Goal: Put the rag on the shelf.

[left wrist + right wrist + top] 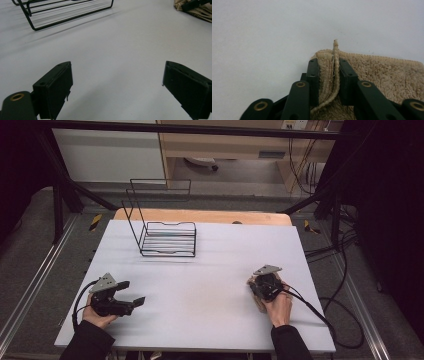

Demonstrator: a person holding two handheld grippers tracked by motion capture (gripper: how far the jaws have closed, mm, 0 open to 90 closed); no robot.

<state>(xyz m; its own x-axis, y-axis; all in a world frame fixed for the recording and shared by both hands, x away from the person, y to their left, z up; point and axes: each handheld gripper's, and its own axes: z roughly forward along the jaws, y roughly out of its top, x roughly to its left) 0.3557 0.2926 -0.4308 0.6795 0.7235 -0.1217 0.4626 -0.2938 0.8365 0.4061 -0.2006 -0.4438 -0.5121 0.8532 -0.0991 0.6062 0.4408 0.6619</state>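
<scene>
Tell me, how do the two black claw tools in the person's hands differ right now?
The left gripper has its jaws spread wide with nothing between them, while the right gripper is pinched shut on a folded edge of the beige towel. The left gripper sits on the table's near left, pointing across it; the right gripper sits on the near right. Both are black, hand-held and trail cables.

Right gripper (pixel 329 77) pinching beige towel (pixel 387 75)
</scene>
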